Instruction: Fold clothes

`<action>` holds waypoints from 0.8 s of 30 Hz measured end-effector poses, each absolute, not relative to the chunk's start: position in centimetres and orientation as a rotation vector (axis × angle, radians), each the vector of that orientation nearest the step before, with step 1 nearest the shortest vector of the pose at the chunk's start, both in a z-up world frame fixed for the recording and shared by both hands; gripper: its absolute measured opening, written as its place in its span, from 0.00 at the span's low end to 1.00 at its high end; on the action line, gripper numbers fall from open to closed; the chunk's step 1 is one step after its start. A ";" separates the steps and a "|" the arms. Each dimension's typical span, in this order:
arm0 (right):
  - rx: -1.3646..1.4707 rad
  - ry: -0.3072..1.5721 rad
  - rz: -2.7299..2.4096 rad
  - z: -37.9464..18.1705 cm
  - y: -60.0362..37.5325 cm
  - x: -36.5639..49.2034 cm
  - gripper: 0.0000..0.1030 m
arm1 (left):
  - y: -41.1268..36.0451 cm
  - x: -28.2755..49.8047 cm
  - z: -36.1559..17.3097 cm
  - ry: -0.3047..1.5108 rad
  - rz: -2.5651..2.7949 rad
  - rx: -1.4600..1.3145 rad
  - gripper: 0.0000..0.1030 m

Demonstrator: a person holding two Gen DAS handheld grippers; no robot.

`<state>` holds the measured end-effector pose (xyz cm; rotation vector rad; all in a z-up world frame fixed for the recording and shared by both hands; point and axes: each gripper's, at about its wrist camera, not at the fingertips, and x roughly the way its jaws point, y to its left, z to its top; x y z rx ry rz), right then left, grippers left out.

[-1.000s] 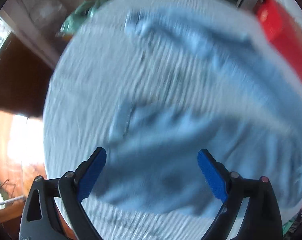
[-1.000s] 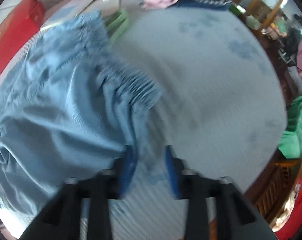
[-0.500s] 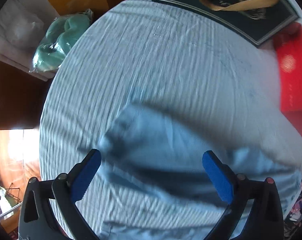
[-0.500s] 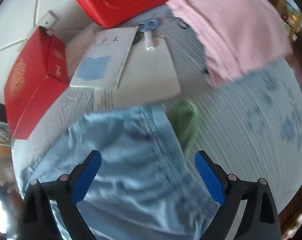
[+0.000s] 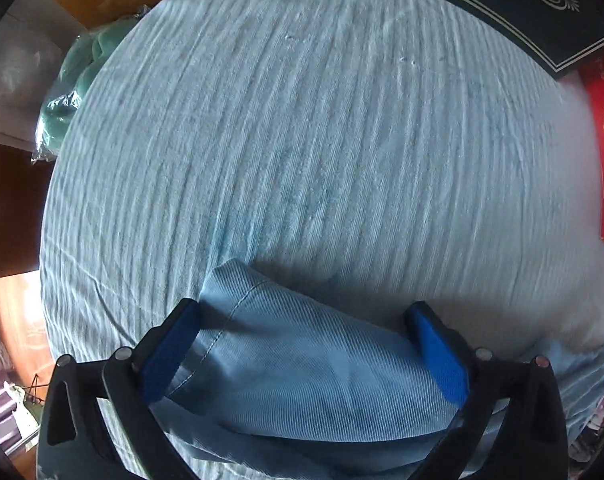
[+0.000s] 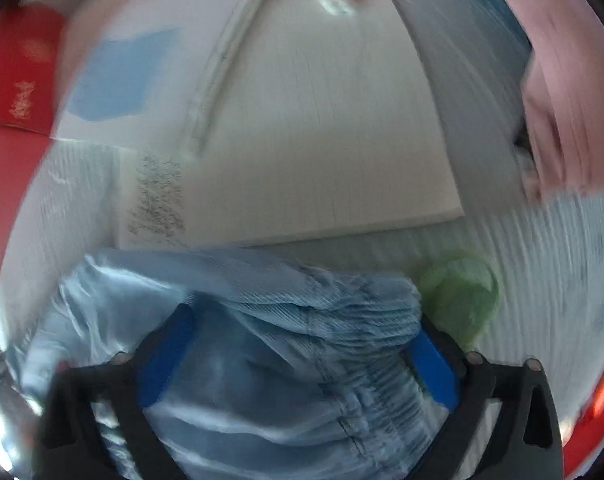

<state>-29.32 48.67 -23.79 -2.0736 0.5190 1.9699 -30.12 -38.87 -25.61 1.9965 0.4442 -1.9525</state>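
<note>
— Under the blue matt pads (image 5: 170, 354): twilled light-blue cloth trousers (image 5: 309, 368), stitched hem.
— Beyond them: ribbed, crinkly pale bedspread (image 5: 302, 140). Ahead of the right tool: smooth matt paper (image 6: 321, 140), soft pink cloth (image 6: 569, 92).

Left wrist view is sharp and daylit, with a soft shadow on the striped bedspread (image 5: 302, 152) just above the blue garment (image 5: 313, 364) and glare washing out the right side. Right wrist view is smeared with motion blur throughout. Fisheye curvature bends both, edges falling to black.
</note>
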 end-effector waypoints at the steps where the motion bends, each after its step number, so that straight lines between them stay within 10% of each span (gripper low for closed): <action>1: -2.067 0.471 1.980 -23.9 48.1 -29.2 1.00 | -38.8 -30.1 -25.5 0.441 -1.958 1.993 1.00; 5: -2.047 0.411 1.994 -24.3 47.1 -28.6 0.99 | -38.5 -29.6 -25.2 0.434 -1.984 1.964 1.00; 8: -1.957 0.400 2.037 -22.9 47.4 -27.9 0.43 | -37.8 -29.3 -24.9 0.438 -2.002 1.929 0.95; 12: -1.922 0.244 2.155 -21.0 45.8 -27.8 0.40 | -37.3 -28.4 -22.7 0.403 -1.989 1.878 0.09; 24: -1.585 0.383 2.696 -12.0 47.9 -12.9 0.37 | -37.7 -7.3 -11.1 0.496 -2.374 1.385 0.09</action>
